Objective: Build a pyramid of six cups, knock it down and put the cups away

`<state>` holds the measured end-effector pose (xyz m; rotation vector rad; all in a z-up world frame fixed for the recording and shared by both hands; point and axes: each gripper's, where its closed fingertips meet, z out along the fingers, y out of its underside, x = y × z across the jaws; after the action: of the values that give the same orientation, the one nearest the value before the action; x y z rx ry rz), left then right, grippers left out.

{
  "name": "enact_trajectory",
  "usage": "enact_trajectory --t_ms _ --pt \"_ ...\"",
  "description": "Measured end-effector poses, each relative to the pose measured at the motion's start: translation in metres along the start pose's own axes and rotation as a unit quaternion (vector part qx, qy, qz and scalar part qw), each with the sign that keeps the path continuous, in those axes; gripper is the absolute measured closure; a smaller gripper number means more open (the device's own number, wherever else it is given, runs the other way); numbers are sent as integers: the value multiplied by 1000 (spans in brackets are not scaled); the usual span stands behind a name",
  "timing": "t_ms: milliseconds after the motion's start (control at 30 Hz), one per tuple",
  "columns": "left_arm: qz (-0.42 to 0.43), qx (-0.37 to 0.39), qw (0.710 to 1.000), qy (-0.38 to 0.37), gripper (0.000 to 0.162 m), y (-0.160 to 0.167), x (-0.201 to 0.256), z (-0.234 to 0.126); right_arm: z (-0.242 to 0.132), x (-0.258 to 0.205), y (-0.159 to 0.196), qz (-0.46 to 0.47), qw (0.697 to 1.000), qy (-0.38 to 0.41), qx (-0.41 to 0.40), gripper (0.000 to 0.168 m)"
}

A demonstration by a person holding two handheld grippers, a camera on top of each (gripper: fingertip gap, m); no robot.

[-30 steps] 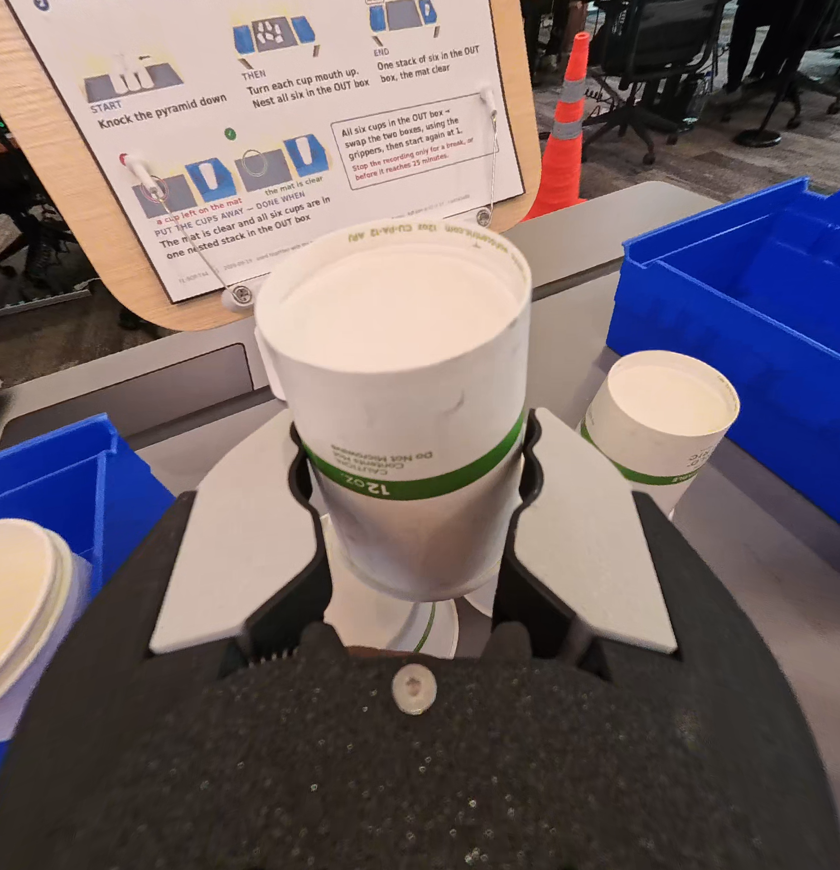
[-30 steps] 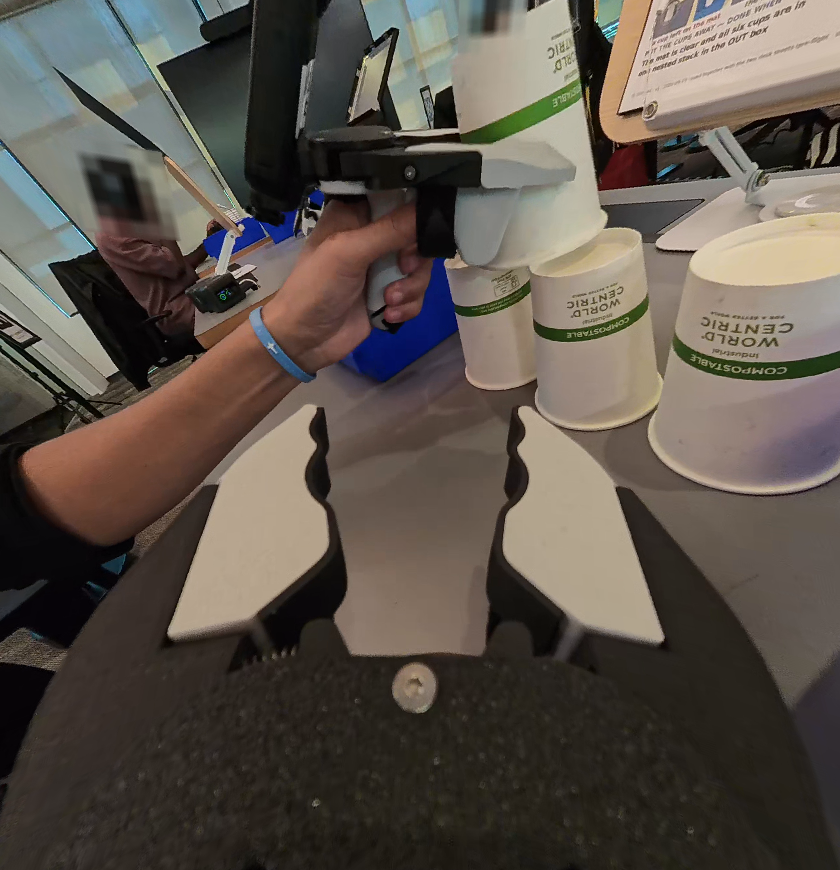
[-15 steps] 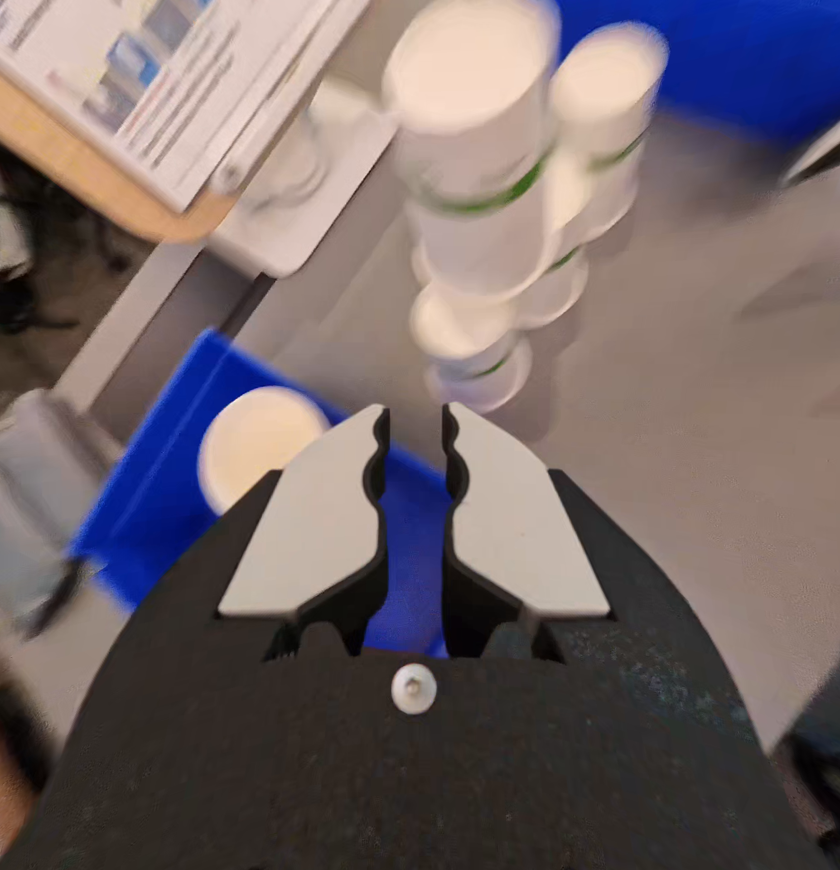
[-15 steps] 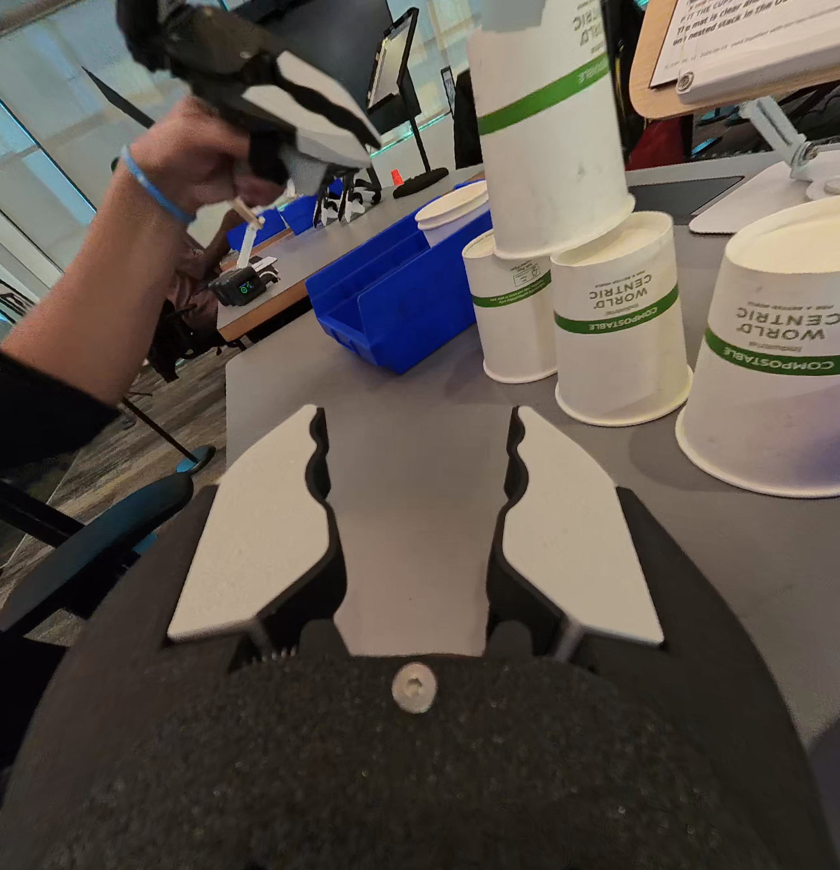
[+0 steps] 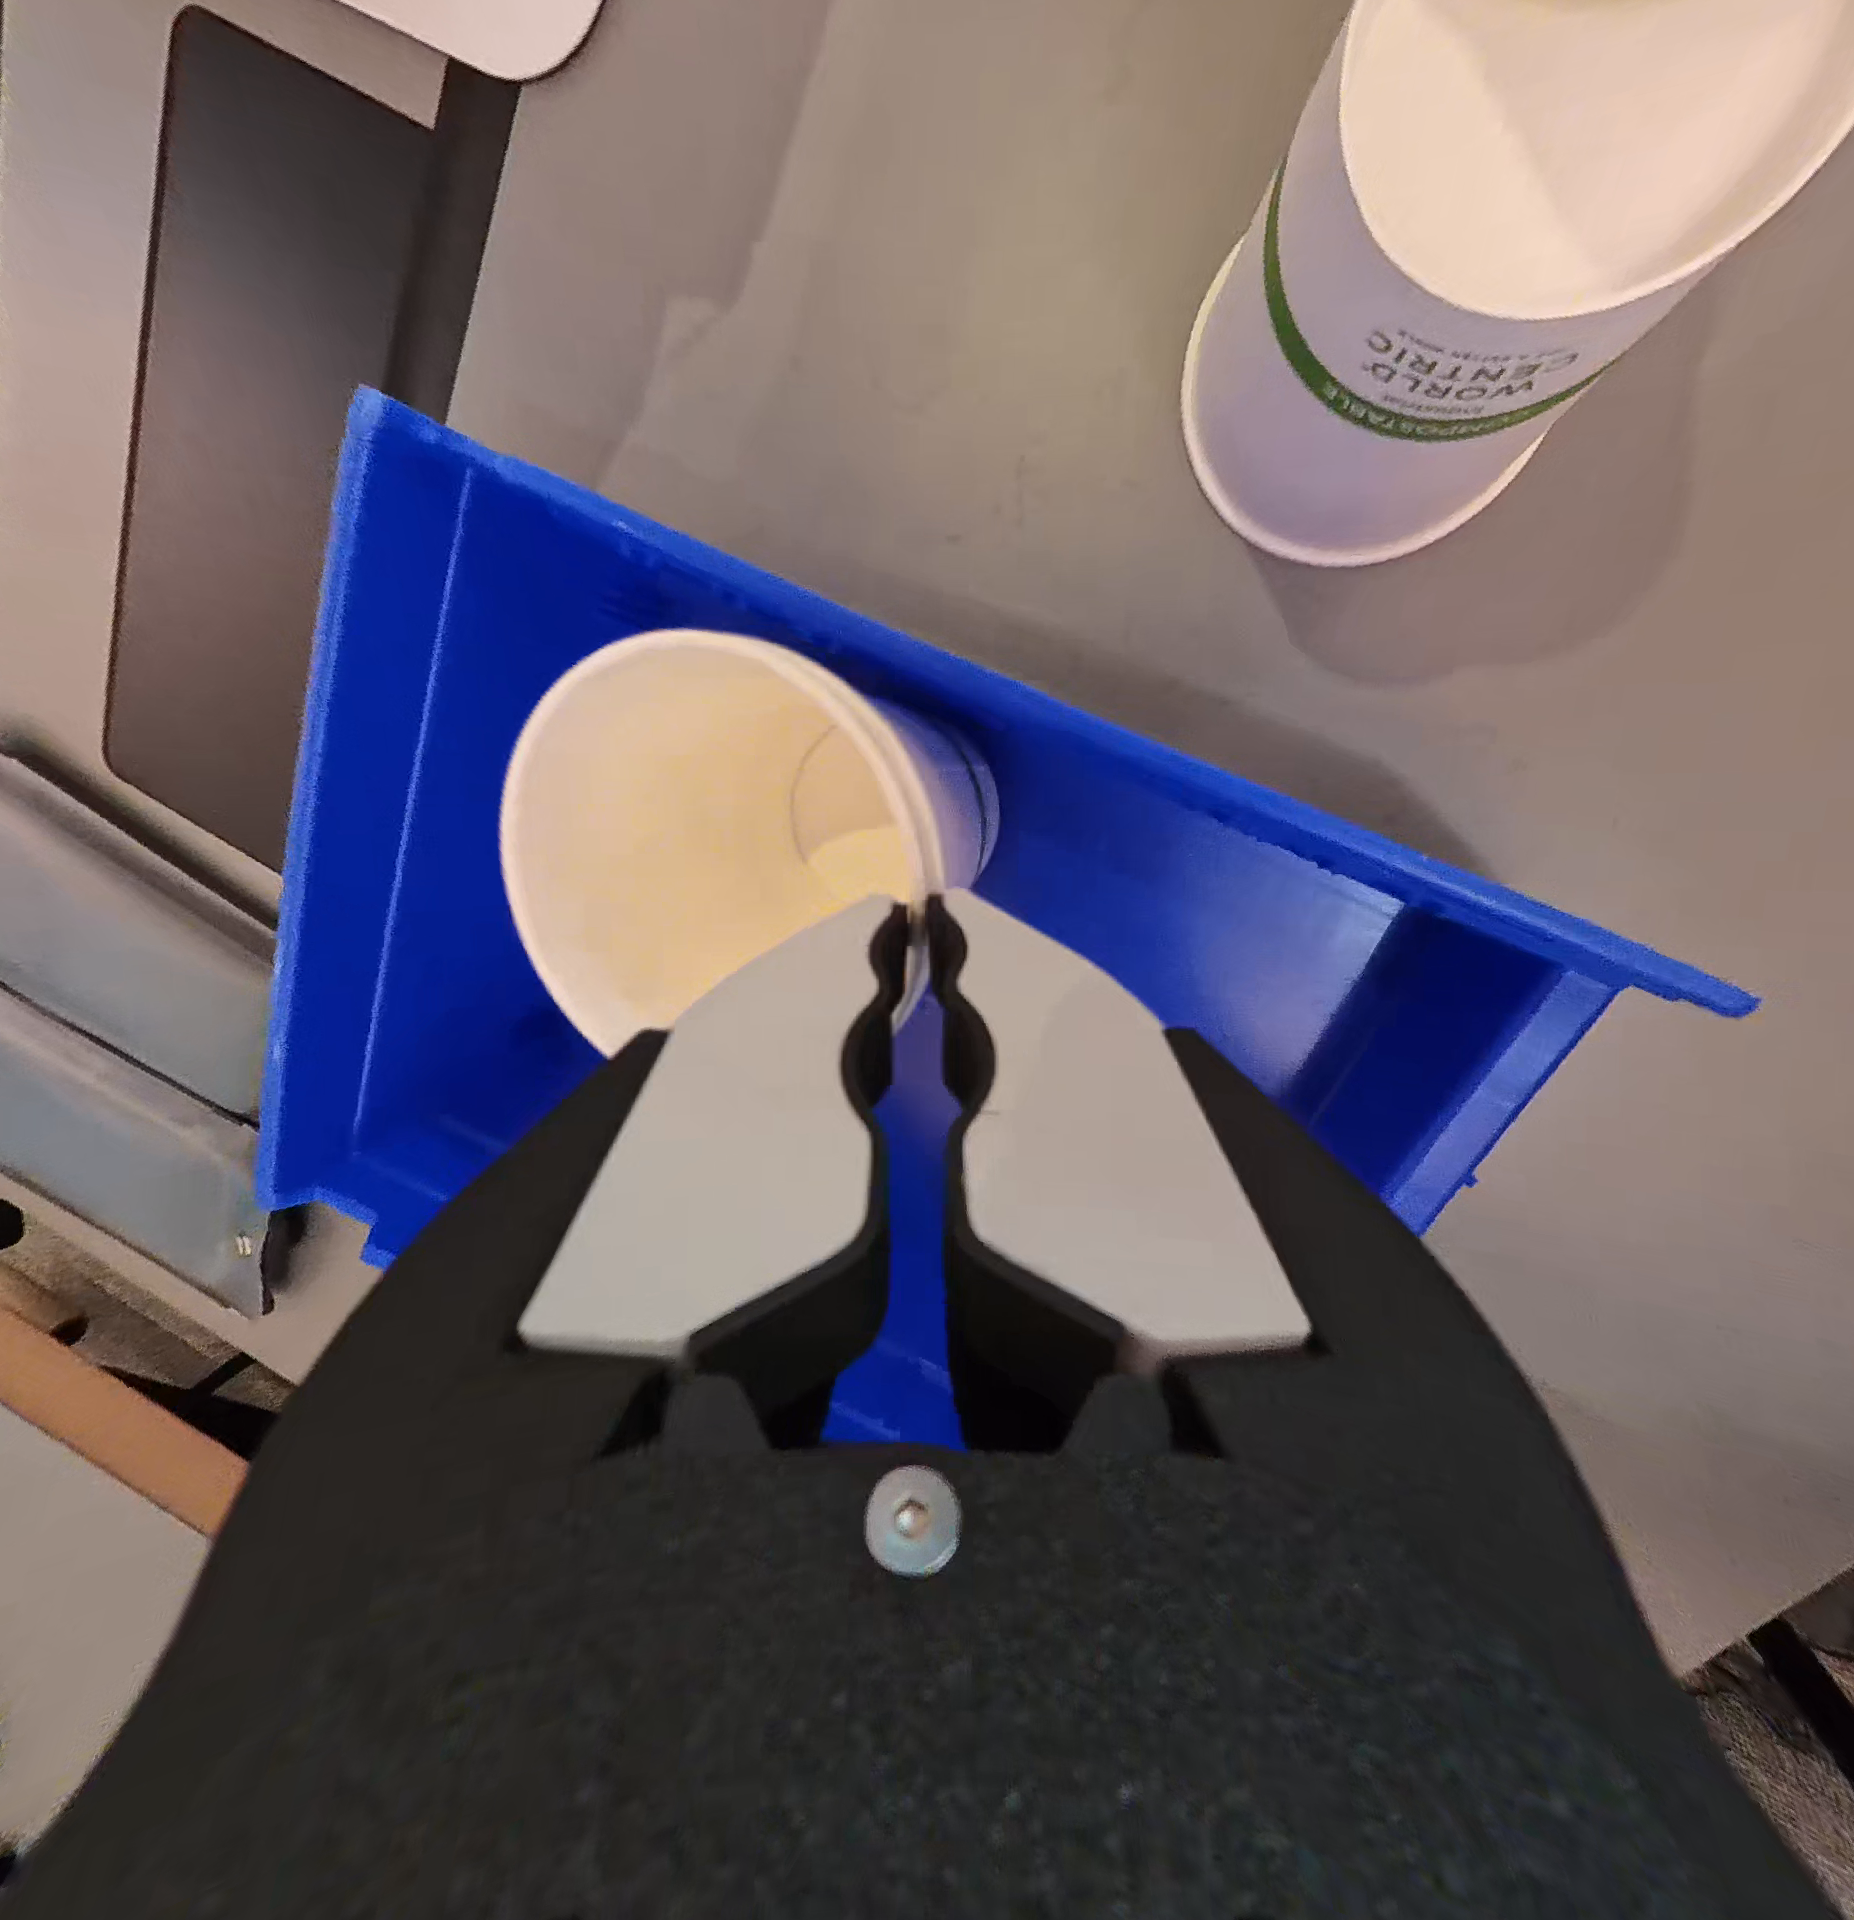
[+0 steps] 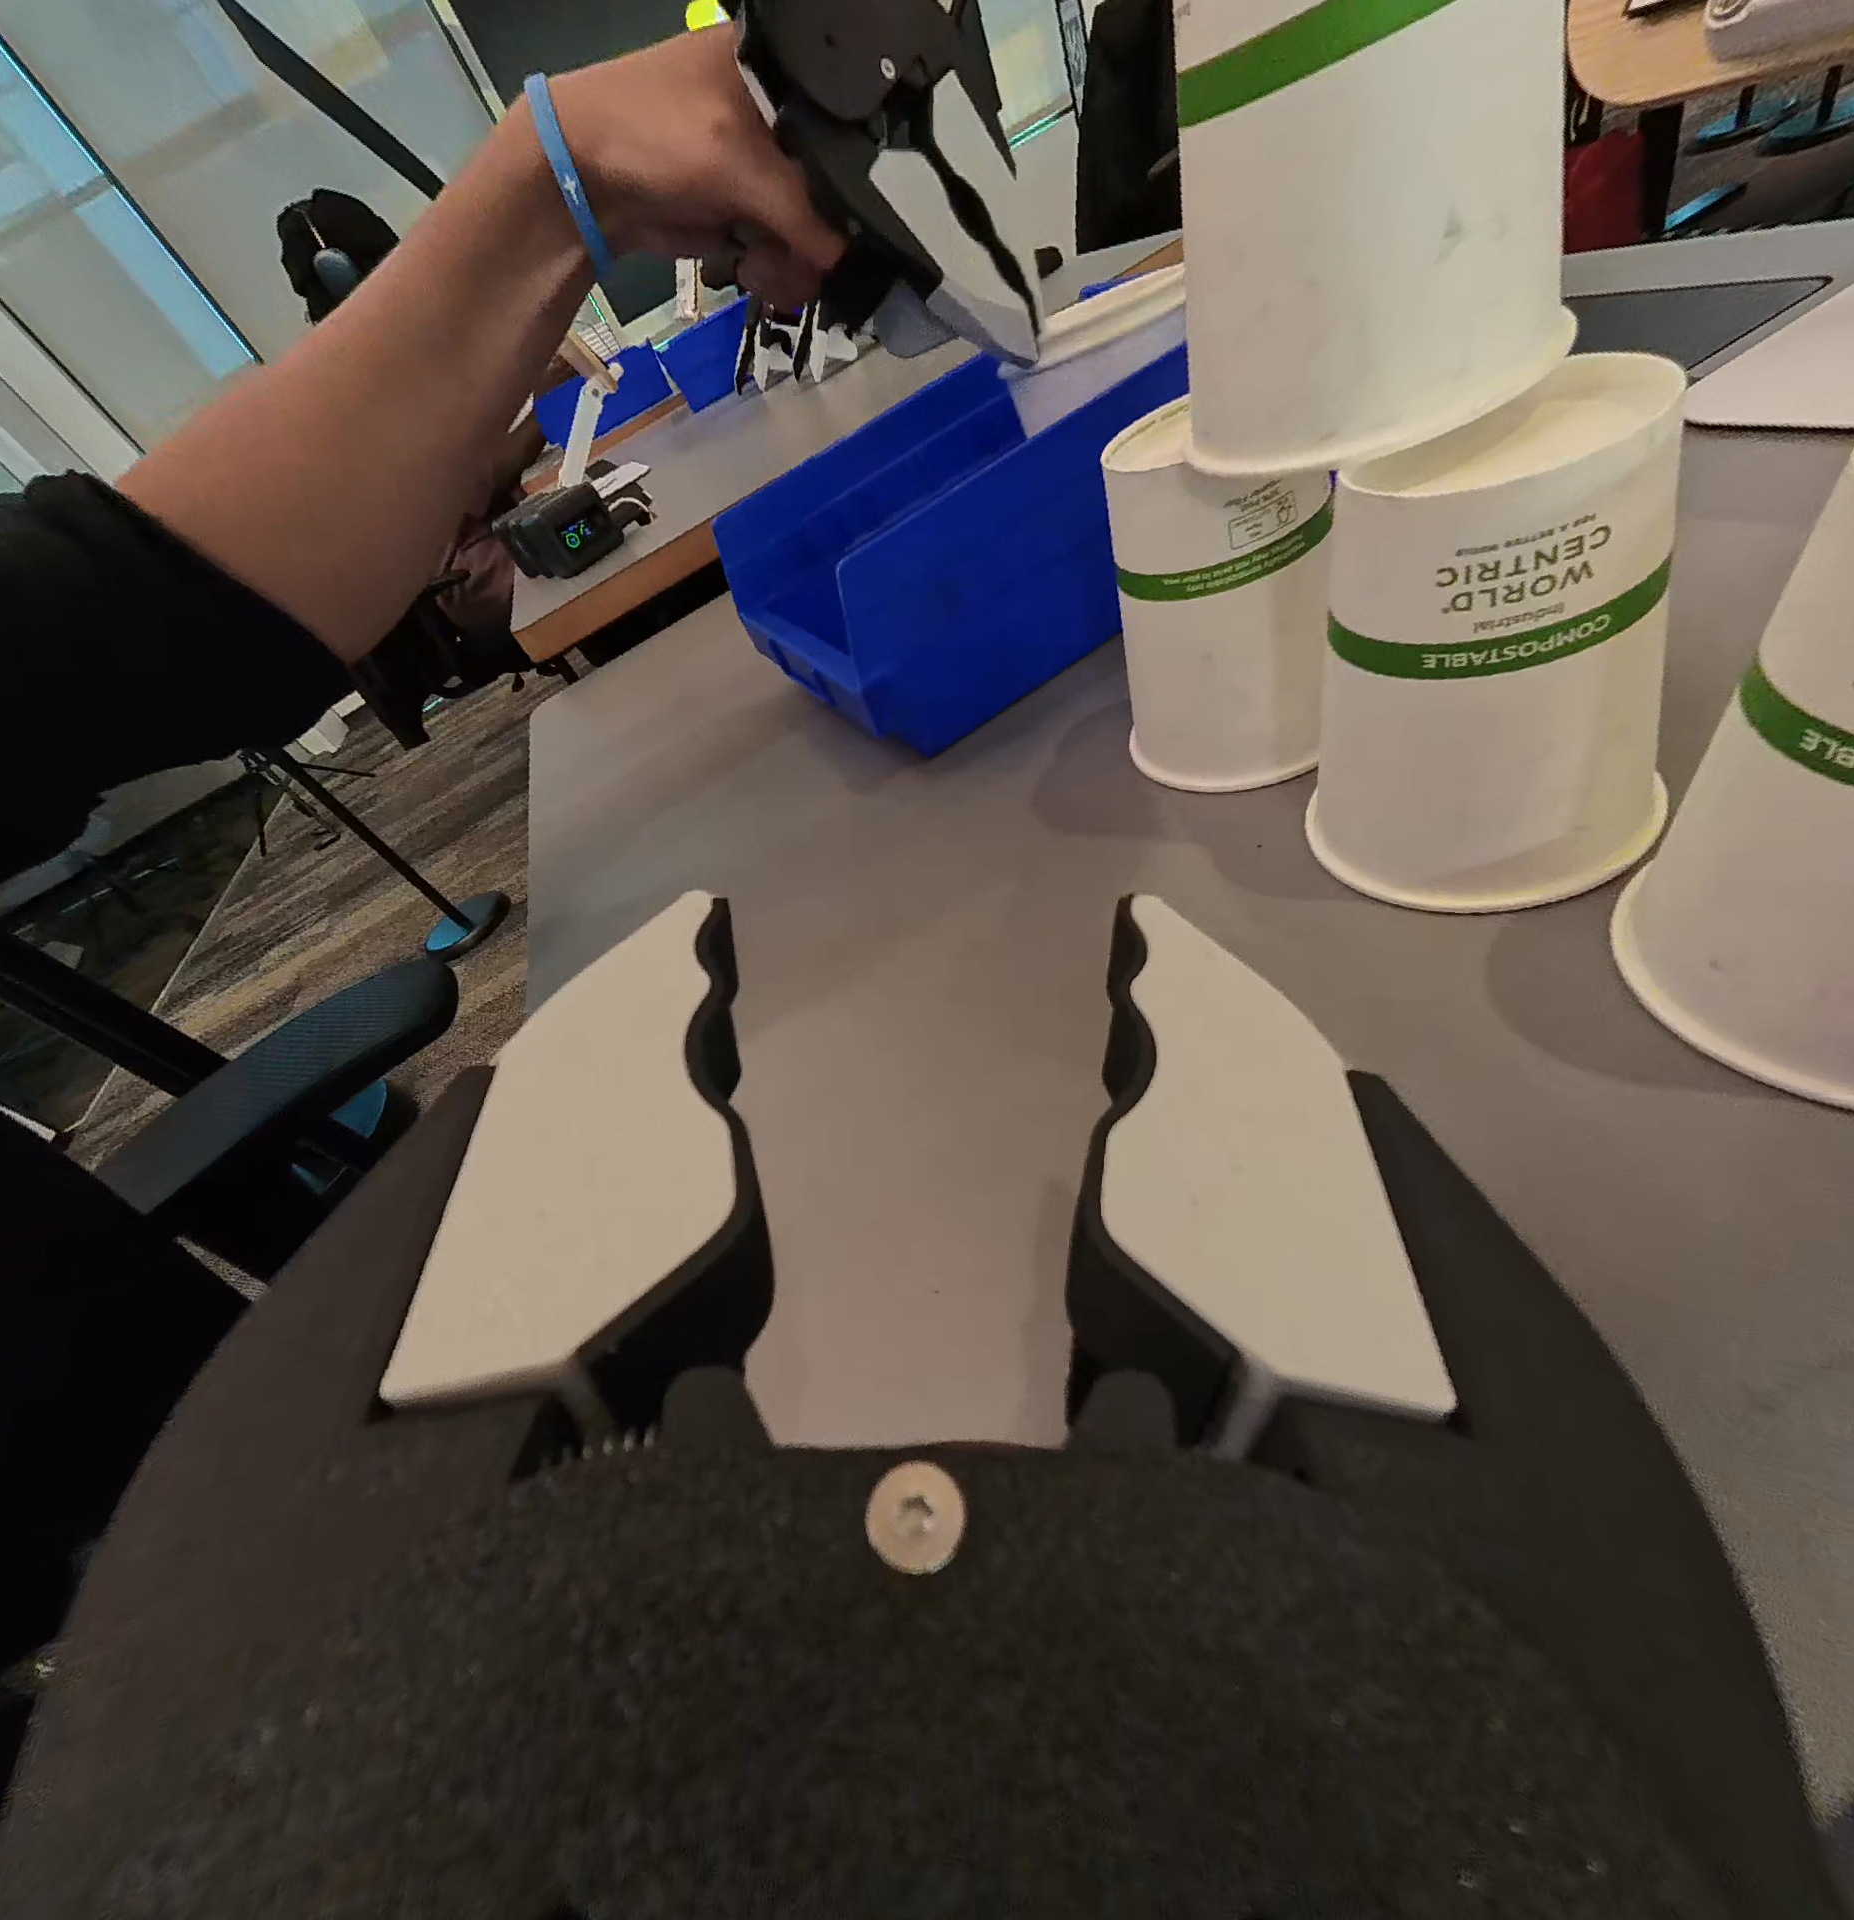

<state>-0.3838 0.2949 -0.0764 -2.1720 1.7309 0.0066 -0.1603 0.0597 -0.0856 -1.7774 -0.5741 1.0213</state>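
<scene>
Cups are being fetched for the pyramid, I judge. On the left, the blue bin holds a nested stack of cups, mouth up, and the left tongs are pressed together on its near rim, pinching the wall. Lifting one cup free calls for a straight pull so the rest stay behind. To the right on the grey counter stand three upturned cups, among them the middle cup, with a fourth cup resting across the two left ones. The right tongs hover spread and empty over bare counter. Each cup has a green band and printed lettering.
</scene>
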Motion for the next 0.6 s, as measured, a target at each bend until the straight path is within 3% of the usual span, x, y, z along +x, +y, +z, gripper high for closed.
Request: enact_trajectory --t_ms 233,600 --pt "-1 6 1000 -4 159 -1 0 -3 2 -1 2 6 1000 -6 -4 100" --pt "-17 13 999 -35 159 -1 -1 -37 1 -3 2 13 1000 -8 -2 101"
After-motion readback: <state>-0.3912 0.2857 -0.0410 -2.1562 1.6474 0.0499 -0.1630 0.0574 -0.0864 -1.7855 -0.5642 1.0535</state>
